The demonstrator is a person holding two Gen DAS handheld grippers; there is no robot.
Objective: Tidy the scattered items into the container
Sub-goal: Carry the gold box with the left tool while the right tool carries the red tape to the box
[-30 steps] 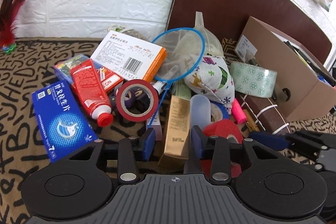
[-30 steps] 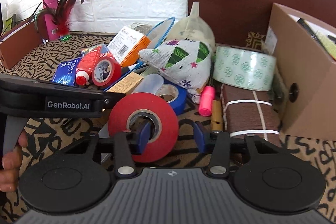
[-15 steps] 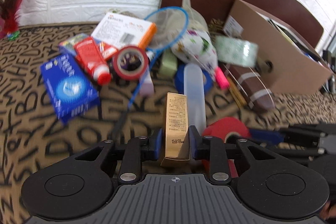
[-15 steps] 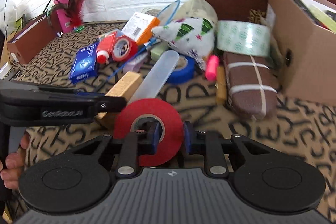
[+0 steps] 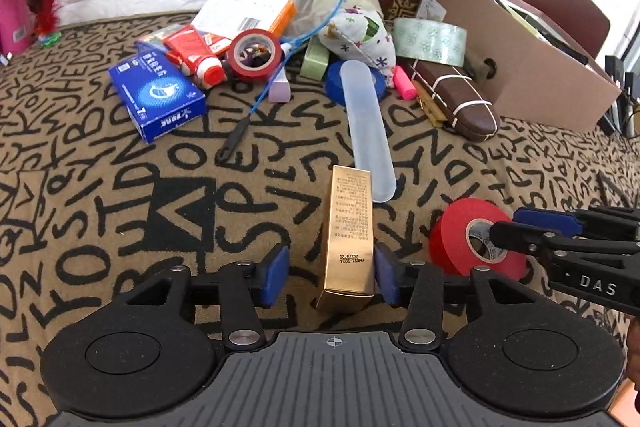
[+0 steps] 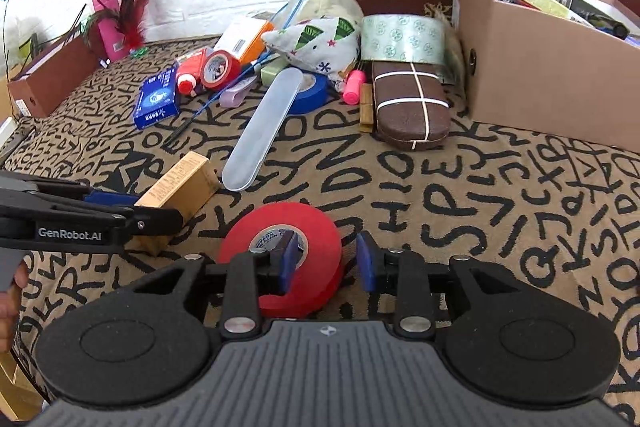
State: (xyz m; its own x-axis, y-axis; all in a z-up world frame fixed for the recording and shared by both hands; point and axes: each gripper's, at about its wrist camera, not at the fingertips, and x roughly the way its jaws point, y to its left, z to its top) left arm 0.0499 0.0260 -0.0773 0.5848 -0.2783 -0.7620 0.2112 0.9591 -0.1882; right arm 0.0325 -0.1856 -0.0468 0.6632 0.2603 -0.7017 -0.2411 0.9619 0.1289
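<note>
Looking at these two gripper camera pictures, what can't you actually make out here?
- Cardboard box contents: right view shows only the top items over its wall; the frame edge cuts the rest.
- Gold box near end: left view, partly hidden behind the left gripper.
- Red tape near side: right view, hidden under the right gripper.
- Gold box print: too small to read.

"GenRobot.AI" reads white along the black arm of the left gripper point(image 6: 120, 211), just left of the red tape roll point(image 6: 280, 255). From the other camera, "DAS" shows on the right gripper point(image 5: 536, 231) body beside that roll. On the gold box point(image 5: 350, 227), left of the roll, a date stamp seems to read "2022/07/29"; its fine print is too small.
</note>
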